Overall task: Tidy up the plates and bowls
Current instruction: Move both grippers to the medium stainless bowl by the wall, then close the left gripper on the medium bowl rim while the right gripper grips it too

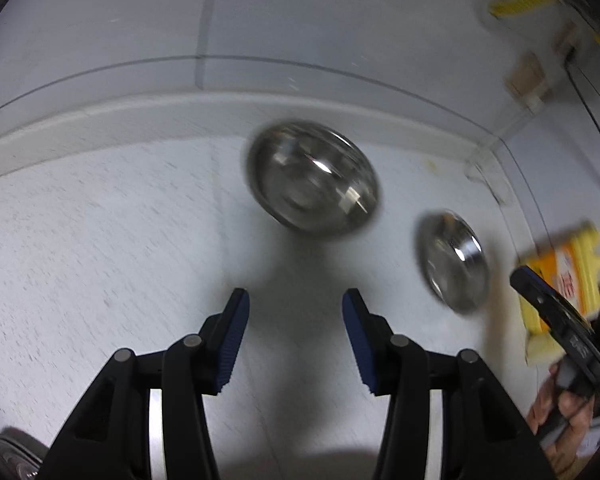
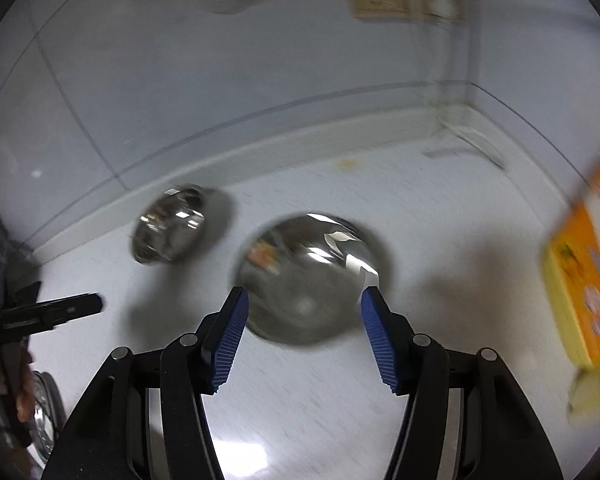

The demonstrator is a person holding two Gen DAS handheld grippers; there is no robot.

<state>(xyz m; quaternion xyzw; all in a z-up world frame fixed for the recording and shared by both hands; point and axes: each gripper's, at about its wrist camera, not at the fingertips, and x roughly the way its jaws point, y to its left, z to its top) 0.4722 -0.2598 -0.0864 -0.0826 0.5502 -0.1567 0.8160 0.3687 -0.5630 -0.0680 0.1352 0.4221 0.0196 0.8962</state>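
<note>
right gripper: jaws apart, empty | near bowl just ahead, centred | left gripper: apart, far bowl well ahead

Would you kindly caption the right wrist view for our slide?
Open right gripper hovers before a steel bowl; a second bowl sits behind.
</note>
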